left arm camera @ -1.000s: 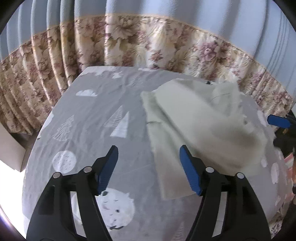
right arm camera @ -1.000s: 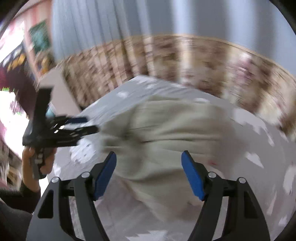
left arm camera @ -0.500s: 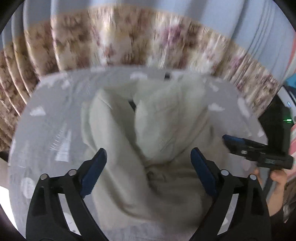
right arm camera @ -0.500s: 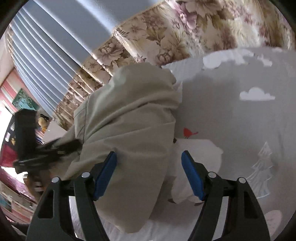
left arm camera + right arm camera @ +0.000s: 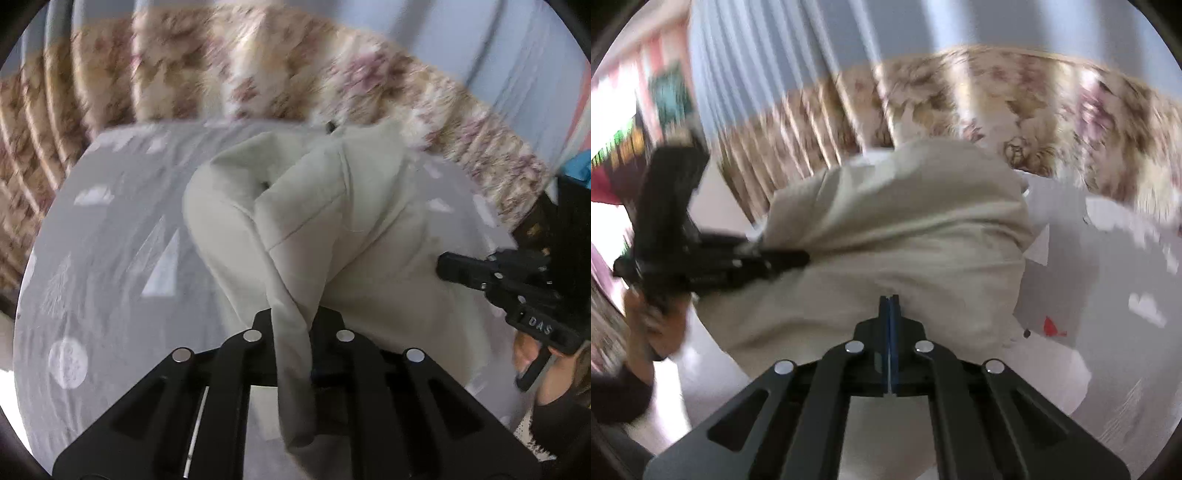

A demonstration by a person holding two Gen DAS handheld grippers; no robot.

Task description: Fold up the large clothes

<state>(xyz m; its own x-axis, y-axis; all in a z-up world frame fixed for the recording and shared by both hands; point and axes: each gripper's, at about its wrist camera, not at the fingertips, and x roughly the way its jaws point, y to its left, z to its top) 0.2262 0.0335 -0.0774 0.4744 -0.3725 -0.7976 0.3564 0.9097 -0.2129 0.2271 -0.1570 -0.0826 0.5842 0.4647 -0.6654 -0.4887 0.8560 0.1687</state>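
Note:
A pale cream garment (image 5: 332,221) lies bunched on a bed covered by a grey sheet (image 5: 129,240) printed with white trees and clouds. My left gripper (image 5: 293,325) is closing its jaws on a raised fold of the garment, and a strip of cloth runs down between the fingers. Seen from the right wrist, the left gripper (image 5: 798,256) bites into the garment (image 5: 905,221) from the left. My right gripper (image 5: 889,306) has its blue pads together, nipping the garment's near edge where creases converge. In the left wrist view, the right gripper (image 5: 443,264) pokes into the cloth's right side.
A floral curtain (image 5: 221,74) with blue pleats above hangs behind the bed. A hand (image 5: 524,350) holds the right gripper's handle, and another hand (image 5: 653,317) holds the left one. Bare sheet (image 5: 1108,277) shows to the garment's right. Both views are motion-blurred.
Both grippers stood wide open above the garment, then came down onto it. Both sets of jaws have now closed on the cloth, and the garment is bunched up more.

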